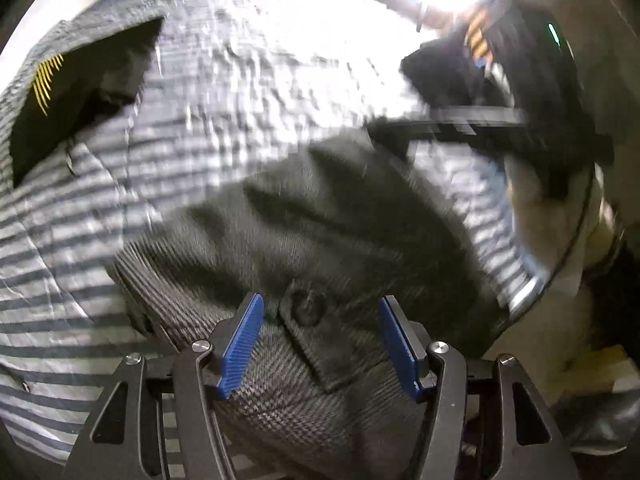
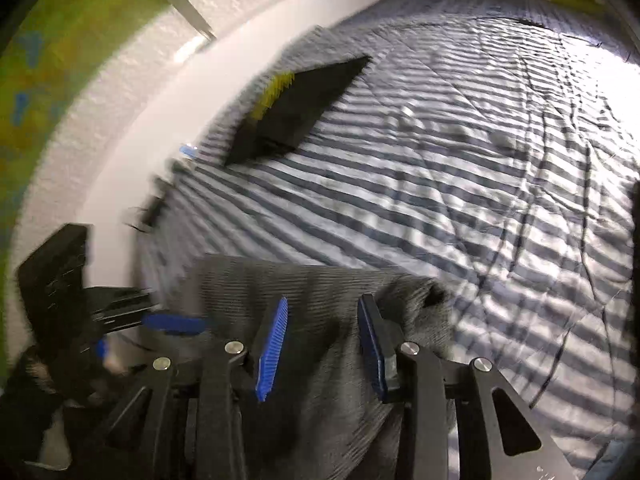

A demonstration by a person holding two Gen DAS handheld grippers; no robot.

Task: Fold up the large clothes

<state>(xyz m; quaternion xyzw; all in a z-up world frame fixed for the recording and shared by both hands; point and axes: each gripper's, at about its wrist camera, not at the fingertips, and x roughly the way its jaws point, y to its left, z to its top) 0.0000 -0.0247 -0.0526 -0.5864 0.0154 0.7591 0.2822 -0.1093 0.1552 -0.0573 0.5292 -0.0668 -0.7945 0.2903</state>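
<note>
Grey checked woven cloth, a large garment point(image 1: 320, 240) with a dark button point(image 1: 307, 307) on a flap, lies bunched on a blue-and-white striped bedspread point(image 1: 80, 240) in the left wrist view. The left gripper point(image 1: 320, 344) points steeply down over it with its blue ribbed pads point(image 1: 242, 346) standing well apart. The buttoned flap lies between the pads, but neither pad presses on it; nothing is held. A flat black folded item with yellow stitching point(image 1: 80, 92) rests on the bedspread at upper left, well apart from the garment. At upper right the right gripper point(image 1: 400, 132) appears blurred, reaching to the garment's far edge, with strong glare from a lamp behind it.

In the right wrist view, the right gripper point(image 2: 322, 344) has its jaws partly open. The grey garment point(image 2: 320, 380) runs under and between the blue pads point(image 2: 272, 350); motion blur prevents a finding on whether the pads press the cloth. The striped bedspread point(image 2: 440, 180) fills the right side. The black item with yellow stitching point(image 2: 296, 108) lies beyond, near the white wall point(image 2: 120, 140). The left gripper point(image 2: 172, 324) shows blurred at lower left, at the garment's edge.
</note>
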